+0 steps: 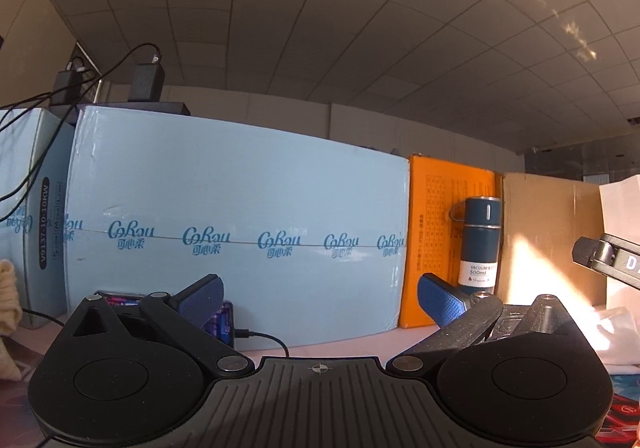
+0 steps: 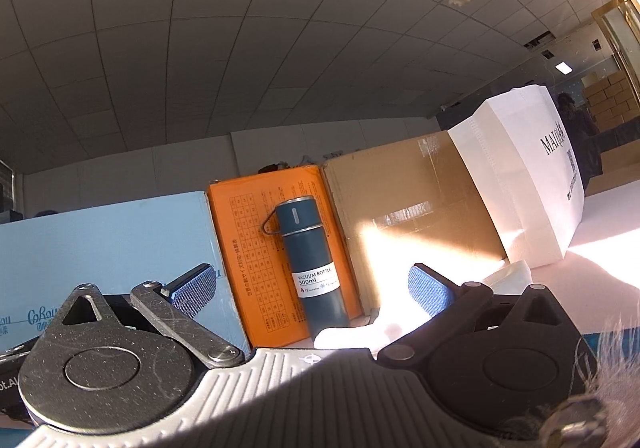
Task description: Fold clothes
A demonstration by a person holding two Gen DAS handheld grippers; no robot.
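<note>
My left gripper (image 1: 320, 298) is open, its blue-padded fingers wide apart with nothing between them, aimed at the boxes behind the table. My right gripper (image 2: 310, 290) is open too and holds nothing. A cream knitted garment (image 1: 9, 306) shows only as a strip at the far left edge of the left wrist view. White cloth (image 1: 616, 332) lies on the table at the right, and white cloth (image 2: 360, 332) also lies beyond the right gripper by the bottle's foot. A furry fringe (image 2: 612, 368) pokes in at the bottom right corner. Part of the other gripper (image 1: 612, 260) enters from the right.
A long pale blue carton (image 1: 240, 224) walls the back of the table, with an orange box (image 1: 440, 232), a blue vacuum bottle (image 2: 310, 260), a brown cardboard box (image 2: 408, 208) and a white paper bag (image 2: 532, 176) to its right. A cabled device (image 1: 224, 322) sits near the carton.
</note>
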